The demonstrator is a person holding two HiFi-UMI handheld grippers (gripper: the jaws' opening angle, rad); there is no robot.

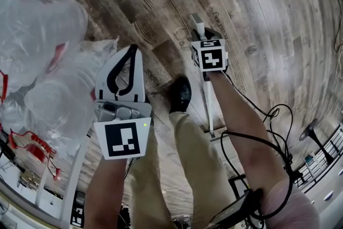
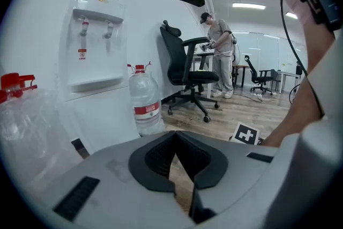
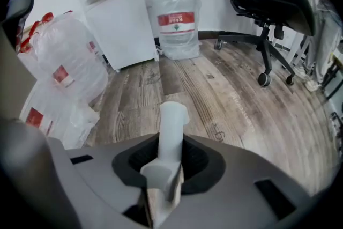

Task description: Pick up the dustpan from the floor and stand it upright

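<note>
The dustpan's pale grey handle sticks out past my right gripper, and its thin pole runs back along the person's forearm toward the floor. The pan itself is hidden behind the arm and leg. In the right gripper view the handle stands between the black pads, with my right gripper shut on it. My left gripper hangs at the left over the floor, apart from the dustpan. Its jaw tips meet and it holds nothing.
Several empty plastic water jugs lie piled at the left. A white water dispenser and a full bottle stand against the wall, with a black office chair to the right. The person's shoe and loose cables lie below.
</note>
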